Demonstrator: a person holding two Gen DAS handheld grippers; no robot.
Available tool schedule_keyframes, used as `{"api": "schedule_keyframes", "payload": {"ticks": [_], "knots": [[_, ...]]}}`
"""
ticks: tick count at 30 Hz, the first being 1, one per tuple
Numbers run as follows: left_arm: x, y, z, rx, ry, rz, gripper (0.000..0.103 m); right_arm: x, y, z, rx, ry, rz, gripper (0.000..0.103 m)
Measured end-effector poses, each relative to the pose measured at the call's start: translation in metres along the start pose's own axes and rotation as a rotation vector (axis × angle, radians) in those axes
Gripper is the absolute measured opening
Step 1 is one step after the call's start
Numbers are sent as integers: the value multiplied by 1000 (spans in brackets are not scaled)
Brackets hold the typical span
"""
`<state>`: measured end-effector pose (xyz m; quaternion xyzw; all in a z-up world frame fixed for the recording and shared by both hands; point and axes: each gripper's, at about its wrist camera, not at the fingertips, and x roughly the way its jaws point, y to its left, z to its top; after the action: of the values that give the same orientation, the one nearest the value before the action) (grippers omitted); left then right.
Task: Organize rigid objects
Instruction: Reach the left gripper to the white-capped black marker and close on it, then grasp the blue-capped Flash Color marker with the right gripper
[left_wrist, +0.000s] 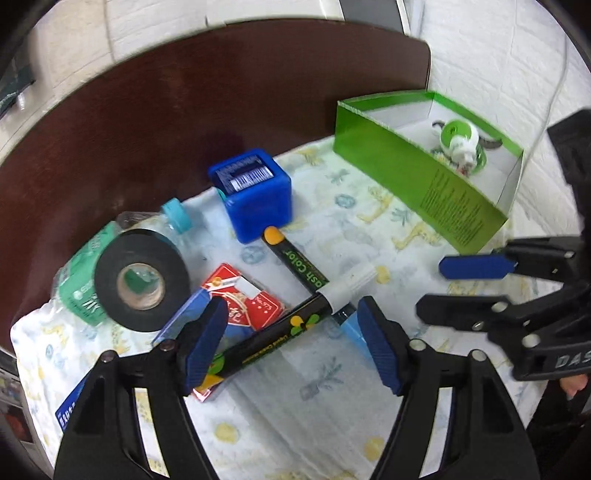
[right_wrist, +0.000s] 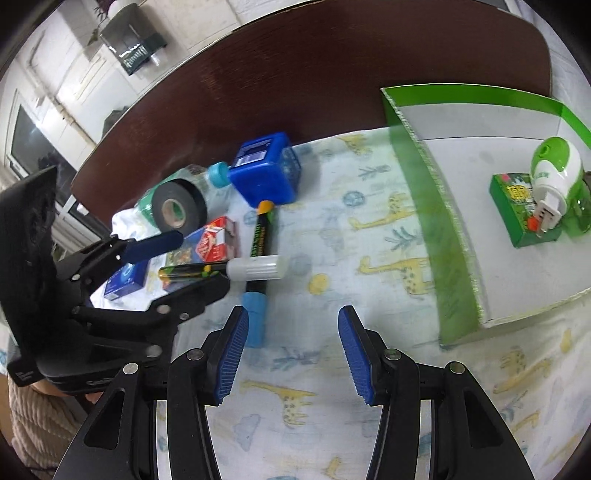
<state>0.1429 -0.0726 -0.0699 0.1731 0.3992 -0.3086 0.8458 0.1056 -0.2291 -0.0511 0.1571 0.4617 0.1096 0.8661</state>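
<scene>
I've got the left gripper (left_wrist: 291, 332) released, jaws apart and straddling the white-capped marker (left_wrist: 280, 332), pads not pressing on it yet. That marker lies across the orange-capped marker (left_wrist: 295, 264), whose other end carries a blue cap, so the two cross, and both sit on the giraffe-print cloth (right_wrist: 369, 236) over the counter (left_wrist: 147, 110). The right gripper (right_wrist: 290, 354) is also released and empty, hanging just beside the blue cap, near the green box (right_wrist: 443, 229) where a green plug-in device (right_wrist: 554, 166) and a small green carton (right_wrist: 517, 210) already sit. Main risk as I see it: if I clench the left gripper here, one pad may catch the red card packet (left_wrist: 240, 306) or the blue packet under it rather than only the marker, since the left pad overlaps them in view. Second risk: lifting the white-capped marker probably drags or rolls the orange-capped one beneath it, knocking it toward the blue cube (left_wrist: 255, 192). Third: a round barrel gripped off-centre likely swivels in the pads and drops short of the box. The two grippers are also close together, so a sweep toward the box could bump them. The black tape roll (left_wrist: 142, 278) leans on the plastic bottle (right_wrist: 214, 173); a nudge there could send either rolling. The loose cloth could bunch up if a pad scrapes it.
</scene>
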Motion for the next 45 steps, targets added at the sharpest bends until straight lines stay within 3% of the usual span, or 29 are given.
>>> {"api": "schedule_keyframes", "payload": {"ticks": [2,8,16,21,24,25,27,31,39,45], "knots": [[11,0,0,2,42,-18,45,0,-2,2,0,1,-2,52],[4,7,-9,-41,62,-40,19,13,5,7,-36,24,24,52],[-6,14,-46,-169,105,-61,20,41,32,19,-112,47,15,52],[-5,12,-48,-200,103,-62,21,58,44,22,-147,69,-45,52],[-3,10,-47,-195,87,-51,20,62,46,27,-142,63,-36,51],[-3,10,-48,-204,82,-50,19,63,48,27,-154,65,-33,37],[-3,12,-48,-230,78,-57,17,62,52,28,-190,72,-38,17],[-7,11,-54,-269,80,-75,14,59,49,25,-167,95,2,17],[-36,1,-53,-274,23,-47,14,15,39,14,-178,38,36,17],[-45,-6,-64,-287,36,-25,14,2,31,-6,-213,67,12,16]]}}
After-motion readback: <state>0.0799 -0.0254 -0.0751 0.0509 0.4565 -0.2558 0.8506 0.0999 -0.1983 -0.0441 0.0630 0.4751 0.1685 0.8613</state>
